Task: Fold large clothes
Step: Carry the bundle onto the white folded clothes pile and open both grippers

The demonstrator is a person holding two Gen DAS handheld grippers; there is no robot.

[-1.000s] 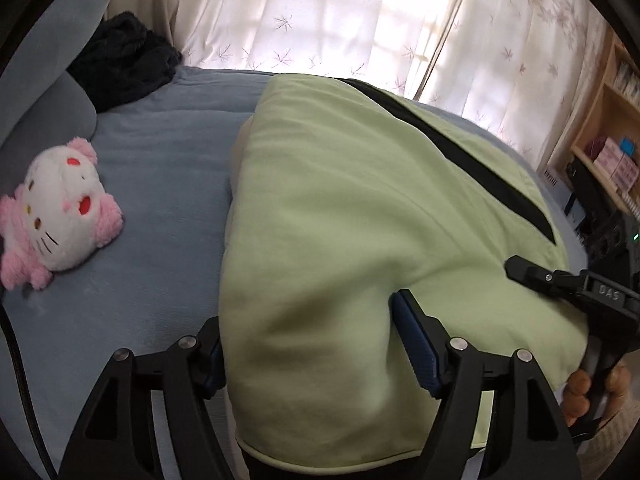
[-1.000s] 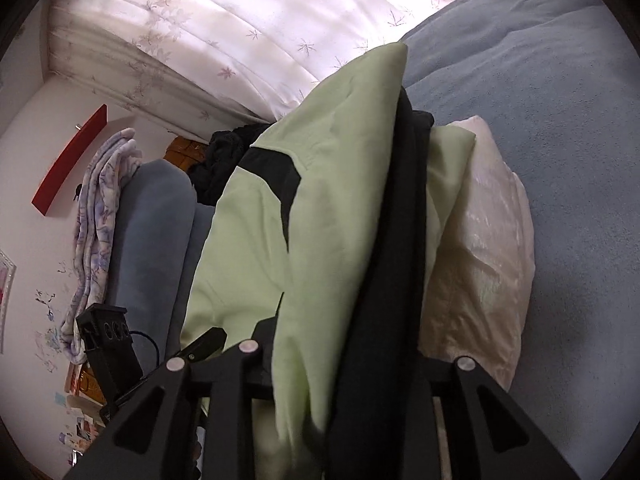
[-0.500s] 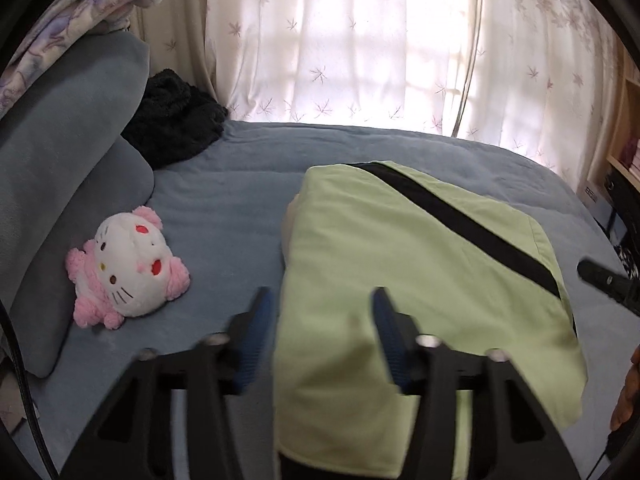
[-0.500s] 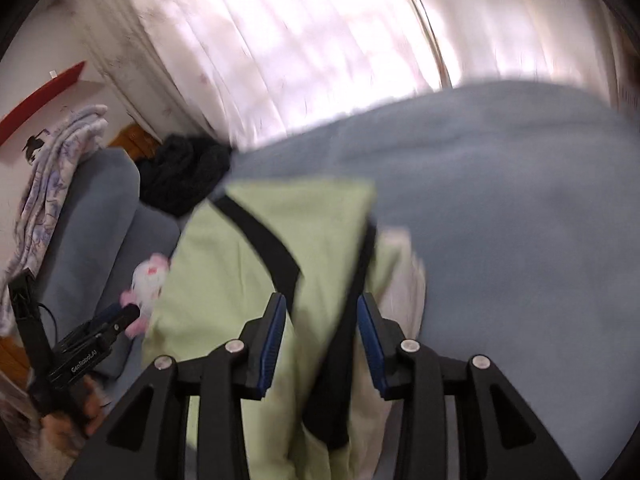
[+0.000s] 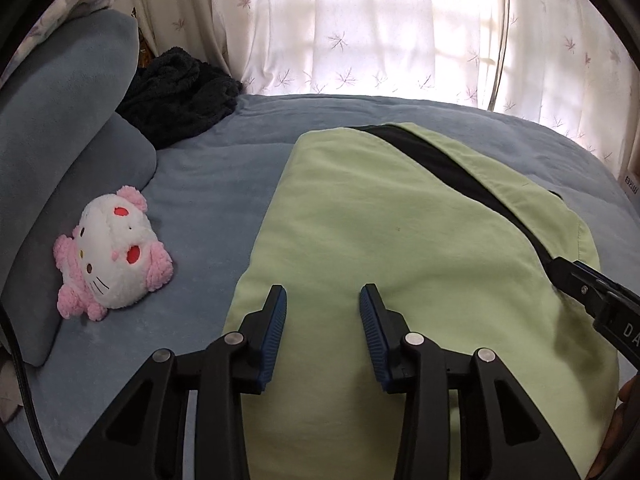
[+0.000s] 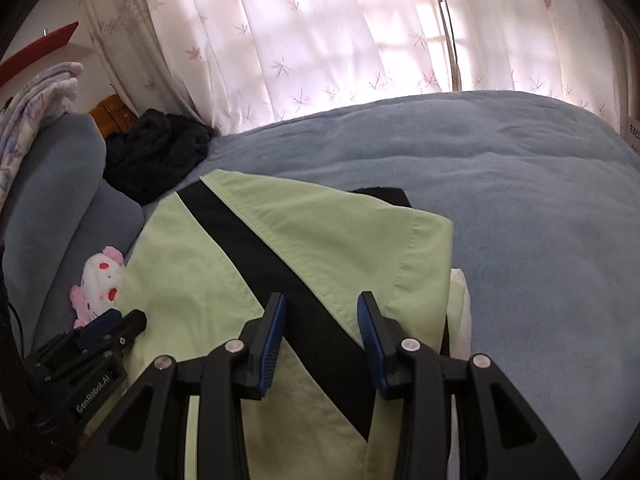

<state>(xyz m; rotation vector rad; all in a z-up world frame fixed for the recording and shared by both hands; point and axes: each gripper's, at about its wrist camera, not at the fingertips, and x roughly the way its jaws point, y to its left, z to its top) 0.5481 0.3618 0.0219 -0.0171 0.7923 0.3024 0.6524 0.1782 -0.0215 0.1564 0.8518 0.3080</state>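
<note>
A light green garment (image 5: 400, 248) with a black diagonal stripe (image 5: 448, 168) lies folded flat on the blue bed; in the right wrist view (image 6: 192, 272) it shows the same stripe and a white lining at its right edge. My left gripper (image 5: 323, 300) is open and empty, hovering over the garment's near left part. My right gripper (image 6: 321, 306) is open and empty above the stripe. The right gripper's tip shows at the right edge of the left wrist view (image 5: 580, 284); the left gripper shows low left in the right wrist view (image 6: 108, 328).
The blue bed cover (image 6: 520, 184) spreads around the garment. A pink and white plush cat (image 5: 108, 256) lies left of it beside grey pillows (image 5: 60, 128). A dark bundled cloth (image 5: 180, 92) sits at the far left corner. White curtains (image 5: 360, 28) hang behind the bed.
Both grippers opened, let go of the garment and pulled back above it. The garment dropped from its raised, bunched position and now lies flat on the bed.
</note>
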